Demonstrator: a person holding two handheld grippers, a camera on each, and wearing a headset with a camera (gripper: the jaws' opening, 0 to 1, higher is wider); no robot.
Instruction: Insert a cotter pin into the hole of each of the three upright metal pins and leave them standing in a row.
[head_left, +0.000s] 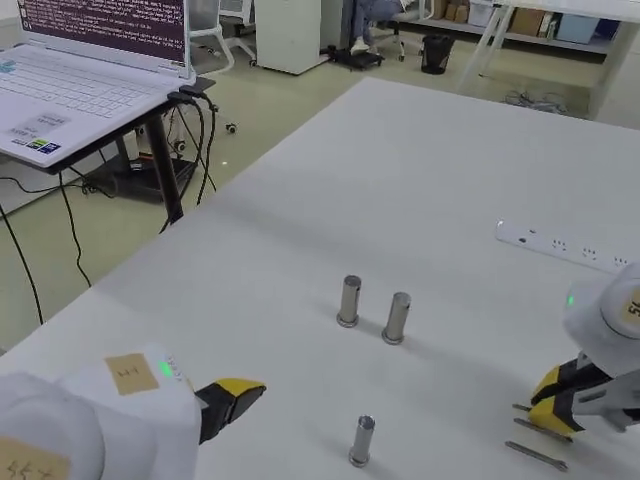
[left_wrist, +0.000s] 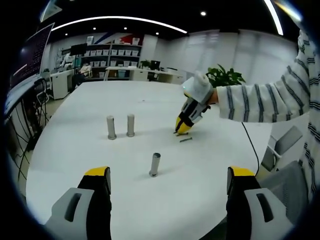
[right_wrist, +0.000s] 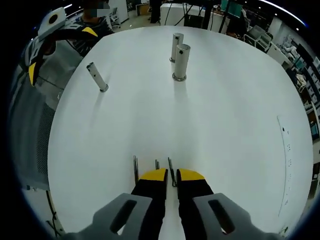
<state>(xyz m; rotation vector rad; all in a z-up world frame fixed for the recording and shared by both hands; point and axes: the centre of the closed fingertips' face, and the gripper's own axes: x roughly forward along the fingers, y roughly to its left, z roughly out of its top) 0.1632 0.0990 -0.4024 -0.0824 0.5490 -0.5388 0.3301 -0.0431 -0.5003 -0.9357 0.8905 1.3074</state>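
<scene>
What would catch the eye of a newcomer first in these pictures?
Three upright metal pins stand on the white table, two close together and one apart. The right gripper is low at the head view's right, jaws nearly together, over cotter pins lying flat; whether it grips one I cannot tell. The left gripper hangs open, facing the pins.

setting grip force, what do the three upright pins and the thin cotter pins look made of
Upright pins: probably steel. They are smooth grey cylinders with a soft sheen and a wider flange at the base. Cotter pins: seemingly thin metal wire, dull grey with faint glints, but too small to judge the finish.
</scene>
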